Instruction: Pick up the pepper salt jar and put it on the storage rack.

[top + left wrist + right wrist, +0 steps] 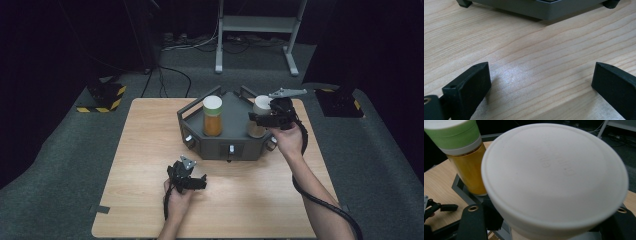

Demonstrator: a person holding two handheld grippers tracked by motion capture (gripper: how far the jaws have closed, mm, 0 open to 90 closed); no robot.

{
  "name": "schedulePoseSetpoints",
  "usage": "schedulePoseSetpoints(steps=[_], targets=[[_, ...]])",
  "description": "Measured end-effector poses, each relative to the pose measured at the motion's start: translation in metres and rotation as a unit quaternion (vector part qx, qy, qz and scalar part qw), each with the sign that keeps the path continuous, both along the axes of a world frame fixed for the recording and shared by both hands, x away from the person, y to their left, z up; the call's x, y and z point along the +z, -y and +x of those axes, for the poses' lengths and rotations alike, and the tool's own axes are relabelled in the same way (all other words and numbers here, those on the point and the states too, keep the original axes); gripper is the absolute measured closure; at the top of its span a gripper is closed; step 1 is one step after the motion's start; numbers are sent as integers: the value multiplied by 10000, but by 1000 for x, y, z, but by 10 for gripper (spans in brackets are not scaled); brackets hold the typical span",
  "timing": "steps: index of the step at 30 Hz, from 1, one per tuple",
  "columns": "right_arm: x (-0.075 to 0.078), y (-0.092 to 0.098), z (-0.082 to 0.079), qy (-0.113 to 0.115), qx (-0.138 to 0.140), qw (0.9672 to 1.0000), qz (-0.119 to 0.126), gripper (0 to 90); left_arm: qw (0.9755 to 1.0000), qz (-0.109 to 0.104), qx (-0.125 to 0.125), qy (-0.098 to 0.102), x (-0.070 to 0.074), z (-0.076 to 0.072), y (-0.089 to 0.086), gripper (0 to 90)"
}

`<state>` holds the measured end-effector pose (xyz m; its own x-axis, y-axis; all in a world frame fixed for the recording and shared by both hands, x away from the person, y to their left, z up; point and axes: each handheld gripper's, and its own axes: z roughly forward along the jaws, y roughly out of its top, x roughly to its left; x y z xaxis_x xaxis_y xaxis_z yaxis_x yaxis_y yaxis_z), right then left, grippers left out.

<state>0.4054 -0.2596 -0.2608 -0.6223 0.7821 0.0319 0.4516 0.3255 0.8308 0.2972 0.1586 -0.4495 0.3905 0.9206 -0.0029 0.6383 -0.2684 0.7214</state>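
The right gripper (262, 119) has its fingers pinching the white-lidded jar (259, 116) at the right of the grey tray (227, 145), beside the amber jar (212, 116); next, I judge, lift it straight clear, while the left gripper (192, 181) idles spread above the worktop (145, 150).

The worktop (536, 65) is looking like pale wood with fine brown grain lines, smooth and a little shiny where the light is hitting it. The white lid (554, 177) is looking like smooth, matt plastic, and the jar with the green band (461, 152) is showing see-through sides with orange stuff glowing inside. The grey rack (235, 145) is looking like dull, matt plastic or painted metal, the black jaws of the left gripper (541, 85) are looking like matt plastic, and the floor (60, 150) is looking like rough grey carpet.
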Motion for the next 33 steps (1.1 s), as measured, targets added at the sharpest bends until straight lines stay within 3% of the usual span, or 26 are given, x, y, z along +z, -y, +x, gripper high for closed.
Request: schedulePoseSetpoints(steps=[17, 33], targets=[[-11, -23, 16, -121, -124, 9997, -164, 346, 10000, -4, -3, 1, 0, 0, 0, 25], [-11, -30, 17, -62, -81, 9995, -284, 344, 10000, -1, -1, 3, 0, 0, 0, 26]])
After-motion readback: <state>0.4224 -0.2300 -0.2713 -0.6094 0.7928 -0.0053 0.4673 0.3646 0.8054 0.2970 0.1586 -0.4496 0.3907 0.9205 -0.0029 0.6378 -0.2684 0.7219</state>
